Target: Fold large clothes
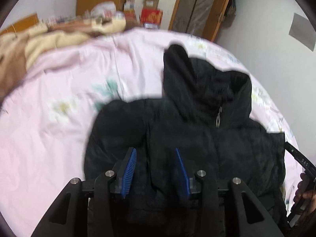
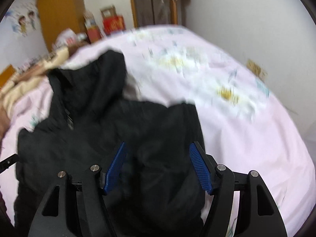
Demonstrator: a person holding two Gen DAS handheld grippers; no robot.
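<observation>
A black hooded jacket [image 1: 197, 130] lies front up on the pink bed sheet [image 1: 59, 118], hood toward the far end, zipper pull at the collar. My left gripper [image 1: 156, 152] is open with its blue pads [image 1: 130, 169] just above the jacket's left shoulder and sleeve. In the right wrist view the jacket [image 2: 98, 138] fills the lower left. My right gripper [image 2: 158, 148] is open over the jacket's right sleeve side, near its edge. Both views are motion-blurred. The right gripper's body [image 1: 302, 164] shows at the left view's right edge.
A beige and brown blanket [image 1: 39, 41] is heaped at the far left of the bed. Boxes and clutter [image 1: 150, 13] stand beyond the bed by a wooden door [image 1: 199, 7]. A white wall [image 2: 246, 19] runs along the bed's right side.
</observation>
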